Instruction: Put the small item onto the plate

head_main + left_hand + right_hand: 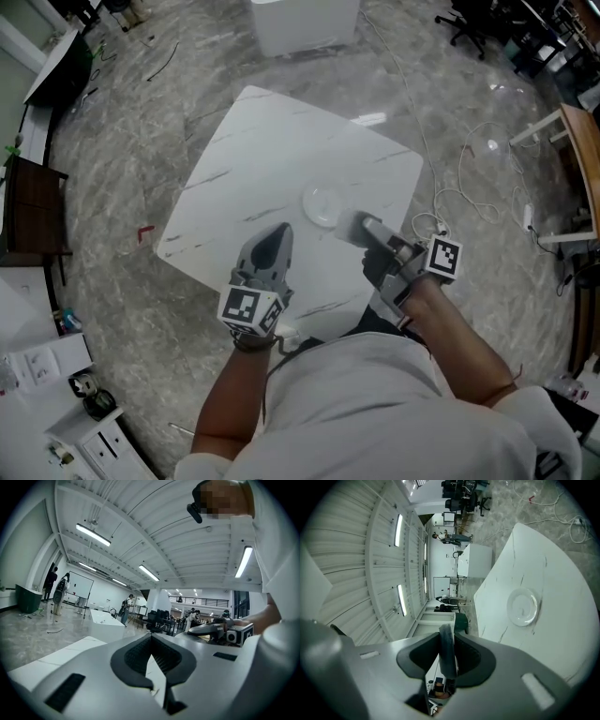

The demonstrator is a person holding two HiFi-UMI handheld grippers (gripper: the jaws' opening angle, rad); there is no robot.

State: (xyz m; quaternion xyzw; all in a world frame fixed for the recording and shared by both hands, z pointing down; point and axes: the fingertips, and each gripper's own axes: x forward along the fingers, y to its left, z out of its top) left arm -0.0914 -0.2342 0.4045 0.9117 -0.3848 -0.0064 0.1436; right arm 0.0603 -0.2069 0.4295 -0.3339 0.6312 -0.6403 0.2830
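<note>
White marble-look table (272, 150); clear plate (323, 204) lies near centre.

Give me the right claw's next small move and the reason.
Probably ease the right claw across until it hangs over the plate. Its jaws are clamped on the dark item, and in the head view its tip sits beside the bare plate's rim, not yet over it.

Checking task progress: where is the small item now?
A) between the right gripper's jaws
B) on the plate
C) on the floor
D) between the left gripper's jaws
A: the right gripper view shows the right gripper clamped on the small item, while the plate is bare.
</note>
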